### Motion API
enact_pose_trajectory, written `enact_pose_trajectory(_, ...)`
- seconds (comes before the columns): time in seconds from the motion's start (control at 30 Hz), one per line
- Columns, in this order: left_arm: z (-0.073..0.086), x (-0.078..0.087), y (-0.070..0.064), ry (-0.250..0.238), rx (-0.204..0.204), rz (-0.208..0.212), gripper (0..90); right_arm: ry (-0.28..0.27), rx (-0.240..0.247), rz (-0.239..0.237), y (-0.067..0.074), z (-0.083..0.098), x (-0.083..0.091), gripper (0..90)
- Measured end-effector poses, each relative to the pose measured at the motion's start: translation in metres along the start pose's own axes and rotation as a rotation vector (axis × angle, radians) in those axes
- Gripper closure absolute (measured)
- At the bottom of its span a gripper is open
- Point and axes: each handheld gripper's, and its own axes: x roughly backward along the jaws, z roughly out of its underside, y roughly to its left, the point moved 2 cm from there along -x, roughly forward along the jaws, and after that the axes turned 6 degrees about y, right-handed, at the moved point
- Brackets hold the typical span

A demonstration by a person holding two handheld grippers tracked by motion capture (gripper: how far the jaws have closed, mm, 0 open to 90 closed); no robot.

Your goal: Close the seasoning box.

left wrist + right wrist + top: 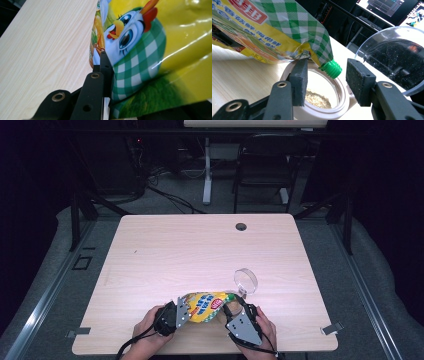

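A yellow spouted pouch [205, 306] printed with a cartoon chicken hangs between both grippers near the table's front edge. My left gripper [181, 312] is shut on the pouch's [155, 50] bottom seam, one black jaw lying against the print in the left gripper view [106, 67]. The pouch [274, 30] tilts spout-down, and its green screw cap [332, 69] sits between my right gripper's [328, 77] open pads, neither pad pressing on it. Under the cap stands a white-rimmed container [342, 105] holding tan powder. Its clear lid [392, 55] is swung up.
The pale wooden table [200, 250] has a round cable hole [241, 226] near its far edge. The clear lid [246, 281] rises just beyond my right gripper [235, 306]. Past the table stand a dark chair [265, 165] and a desk leg [207, 170].
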Motion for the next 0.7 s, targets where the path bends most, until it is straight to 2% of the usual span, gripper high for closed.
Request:
enact_pose_trajectory(0.4,0.0024,-0.0003,0.0031,-0.015,0.039,0.038,84.3,-0.004,-0.003,0.001,0.0,0.0,0.0005,52.2)
enact_pose_trajectory(0.7,0.0069,-0.001,0.01,-0.045,0.118,0.089,84.3,-0.003,-0.005,0.002,-0.0007,0.0001,0.0007,52.2)
